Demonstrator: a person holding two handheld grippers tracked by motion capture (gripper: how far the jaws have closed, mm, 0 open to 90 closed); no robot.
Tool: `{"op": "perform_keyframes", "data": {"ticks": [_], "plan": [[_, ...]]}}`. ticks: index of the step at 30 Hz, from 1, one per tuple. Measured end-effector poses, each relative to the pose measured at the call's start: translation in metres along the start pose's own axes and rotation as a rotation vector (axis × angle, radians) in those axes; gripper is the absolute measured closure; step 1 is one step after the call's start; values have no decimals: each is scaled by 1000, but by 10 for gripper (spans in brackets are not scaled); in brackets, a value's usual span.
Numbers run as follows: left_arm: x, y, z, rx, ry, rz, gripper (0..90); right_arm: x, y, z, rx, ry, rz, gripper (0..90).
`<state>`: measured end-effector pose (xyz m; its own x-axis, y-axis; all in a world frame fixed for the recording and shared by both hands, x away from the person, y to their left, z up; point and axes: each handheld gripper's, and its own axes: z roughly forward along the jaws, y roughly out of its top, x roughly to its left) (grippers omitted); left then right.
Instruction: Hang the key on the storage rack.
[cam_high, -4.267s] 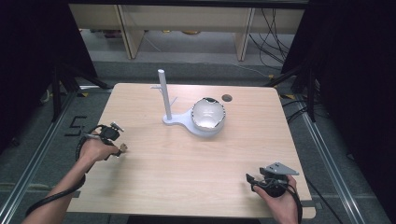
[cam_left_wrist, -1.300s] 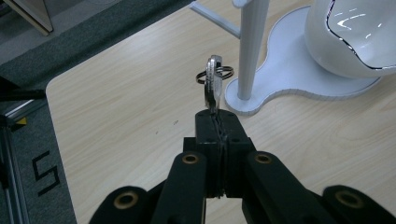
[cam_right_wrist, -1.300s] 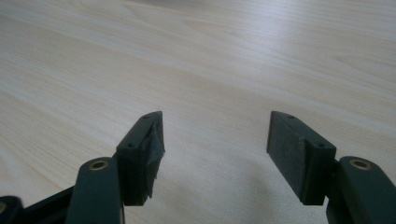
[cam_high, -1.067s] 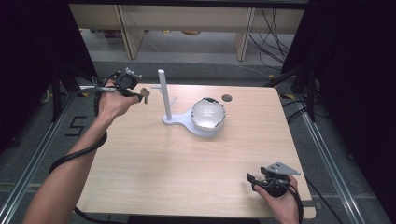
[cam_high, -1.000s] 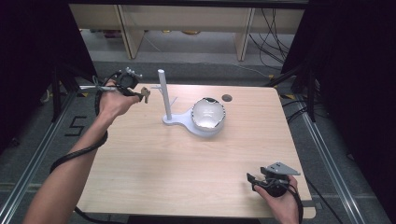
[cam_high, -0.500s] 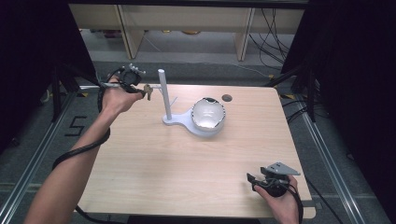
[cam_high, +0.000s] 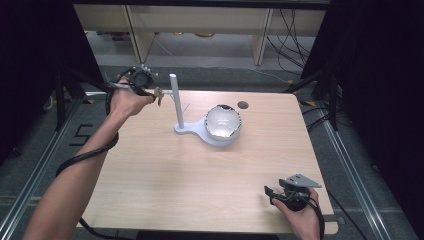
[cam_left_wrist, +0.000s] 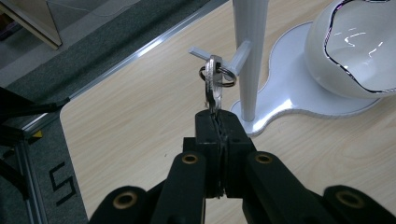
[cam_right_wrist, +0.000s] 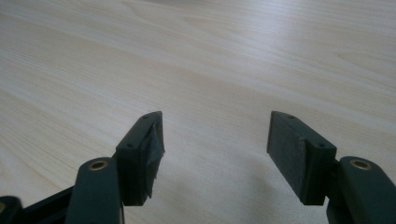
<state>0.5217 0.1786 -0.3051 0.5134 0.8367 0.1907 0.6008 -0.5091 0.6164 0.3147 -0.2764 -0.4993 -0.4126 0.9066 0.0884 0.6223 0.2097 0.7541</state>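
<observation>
Over the far left corner of the surface (cam_high: 150, 165), from the high view: gripping a key (cam_high: 159, 95) in the left tool (cam_high: 155, 93), raised off the wood and held just beside the white post (cam_high: 173, 97) of a stand. Sharing that stand's base (cam_high: 187, 131), to the right, with a glossy white bowl (cam_high: 223, 122). Resting the right tool (cam_high: 272, 192) at the near right corner, well apart from all of it. Along the left tool's own jaws, from the left gripper view: pinched shut on the blade of the key (cam_left_wrist: 213, 95), head upward, with its ring (cam_left_wrist: 218, 74) right at the small peg (cam_left_wrist: 198, 52) jutting from the post (cam_left_wrist: 250, 51). Overlapping the peg in this picture, yet impossible to tell whether already threaded over the tip or only hanging in front of it. From the right gripper view: right tool (cam_right_wrist: 215, 140) spread wide above bare wood, holding nothing. Judged as the hanging step, close to its end: bringing the ring onto the peg. Next, probably: nudge the ring along the peg toward the post until seated, lower slightly so that the peg bears the weight, then ease the jaws apart and back straight away, minding not to knock the slim post or drag the key off again.
</observation>
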Motion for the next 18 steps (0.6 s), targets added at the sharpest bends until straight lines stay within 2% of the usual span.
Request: {"op": "perform_keyframes", "data": {"ticks": [7,8,15,18], "plan": [[-2,4,-1,13,15,22,875,0,0,0,4,-3,6,372],[-3,6,-3,27,22,42,875,0,0,0,3,-2,2,372],[-6,11,-3,58,35,84,873,0,0,0,3,-2,4,371],[-7,15,-1,83,51,119,872,-1,-1,0,2,-2,5,370]]}}
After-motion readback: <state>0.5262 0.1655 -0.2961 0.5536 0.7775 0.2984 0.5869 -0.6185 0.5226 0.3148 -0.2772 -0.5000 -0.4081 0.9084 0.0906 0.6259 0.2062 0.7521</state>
